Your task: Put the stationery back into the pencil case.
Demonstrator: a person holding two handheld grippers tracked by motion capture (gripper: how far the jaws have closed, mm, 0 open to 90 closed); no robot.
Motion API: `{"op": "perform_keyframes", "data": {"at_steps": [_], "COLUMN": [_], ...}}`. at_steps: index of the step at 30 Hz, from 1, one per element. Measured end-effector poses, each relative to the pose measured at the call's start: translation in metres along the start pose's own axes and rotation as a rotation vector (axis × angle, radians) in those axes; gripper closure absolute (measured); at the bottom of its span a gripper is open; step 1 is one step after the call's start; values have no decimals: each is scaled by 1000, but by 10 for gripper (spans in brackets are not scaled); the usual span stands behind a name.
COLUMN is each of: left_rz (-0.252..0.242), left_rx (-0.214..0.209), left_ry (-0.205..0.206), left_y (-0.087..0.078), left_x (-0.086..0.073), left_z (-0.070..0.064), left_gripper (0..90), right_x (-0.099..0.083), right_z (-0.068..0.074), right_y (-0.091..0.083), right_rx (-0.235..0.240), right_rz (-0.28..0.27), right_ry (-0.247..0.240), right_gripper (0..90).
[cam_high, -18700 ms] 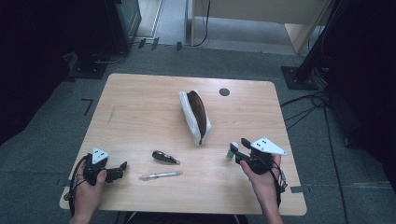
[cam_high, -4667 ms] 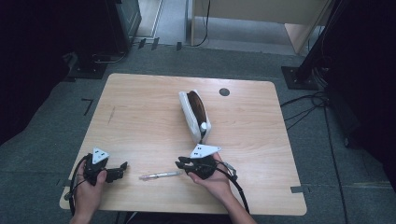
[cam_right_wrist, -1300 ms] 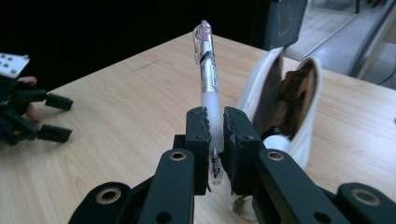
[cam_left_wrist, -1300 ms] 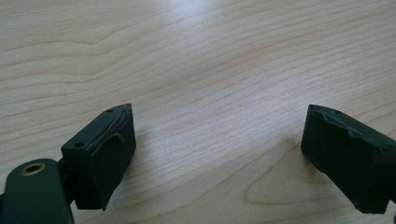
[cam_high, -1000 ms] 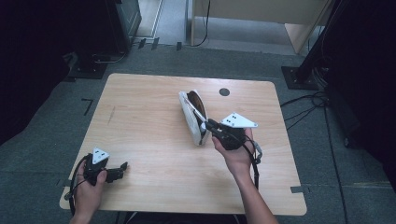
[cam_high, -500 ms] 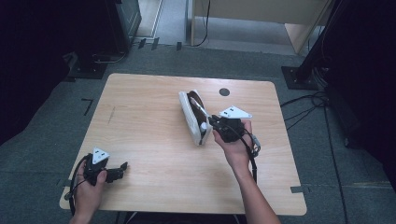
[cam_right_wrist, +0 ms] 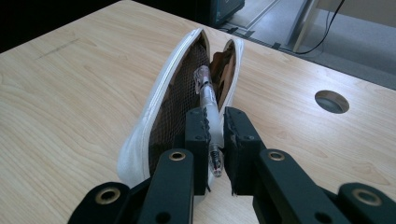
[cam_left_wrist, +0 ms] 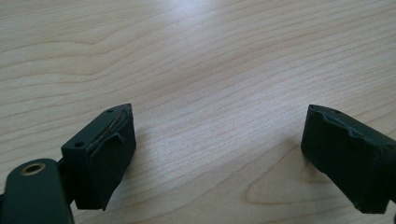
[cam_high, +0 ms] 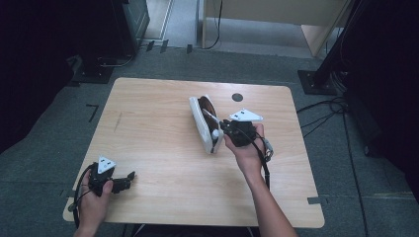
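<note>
High view: white pencil case (cam_high: 202, 123) lying open mid-table (cam_high: 148, 123), long axis toward far edge; right gripper (cam_high: 223, 129) at its near end; left gripper (cam_high: 127, 176) by near left corner.

Left gripper view: jaws wide apart over bare wood.

Right gripper view: clamped on clear pen (cam_right_wrist: 208, 109), tip aimed into case's mesh-lined mouth; round hole (cam_right_wrist: 331, 101) to the right.

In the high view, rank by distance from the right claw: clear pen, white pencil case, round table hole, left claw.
1. Clear pen, gripped in the right claw.
2. White pencil case, just left of it.
3. Round table hole, beyond it.
4. Left claw, near-left corner.
</note>
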State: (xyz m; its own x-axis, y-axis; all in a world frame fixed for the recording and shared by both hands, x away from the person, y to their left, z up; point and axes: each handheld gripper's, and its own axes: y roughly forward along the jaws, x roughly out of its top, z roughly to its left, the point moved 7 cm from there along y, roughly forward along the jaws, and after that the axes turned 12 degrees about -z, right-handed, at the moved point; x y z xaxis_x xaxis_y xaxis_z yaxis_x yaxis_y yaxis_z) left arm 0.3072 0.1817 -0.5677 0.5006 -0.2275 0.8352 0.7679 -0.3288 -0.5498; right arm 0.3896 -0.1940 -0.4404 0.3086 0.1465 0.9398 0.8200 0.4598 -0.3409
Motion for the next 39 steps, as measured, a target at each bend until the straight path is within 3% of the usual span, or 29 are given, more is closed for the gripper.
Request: {"op": "perform_keyframes", "data": {"at_steps": [16, 24, 39], "left_rz": [-1, 0, 0], "left_rx": [1, 0, 0], "left_ry": [-1, -1, -1], "left_y": [0, 0, 0], "left_x": [0, 0, 0], "left_z": [0, 0, 0], "left_gripper": [104, 104, 104], "right_x": [11, 7, 9], "right_z": [15, 13, 14], "right_y": [22, 39, 48], "right_rx": [2, -30, -12], "right_rz": [-4, 25, 9], "right_ry": [-48, -57, -37], "right_gripper": [807, 807, 801]}}
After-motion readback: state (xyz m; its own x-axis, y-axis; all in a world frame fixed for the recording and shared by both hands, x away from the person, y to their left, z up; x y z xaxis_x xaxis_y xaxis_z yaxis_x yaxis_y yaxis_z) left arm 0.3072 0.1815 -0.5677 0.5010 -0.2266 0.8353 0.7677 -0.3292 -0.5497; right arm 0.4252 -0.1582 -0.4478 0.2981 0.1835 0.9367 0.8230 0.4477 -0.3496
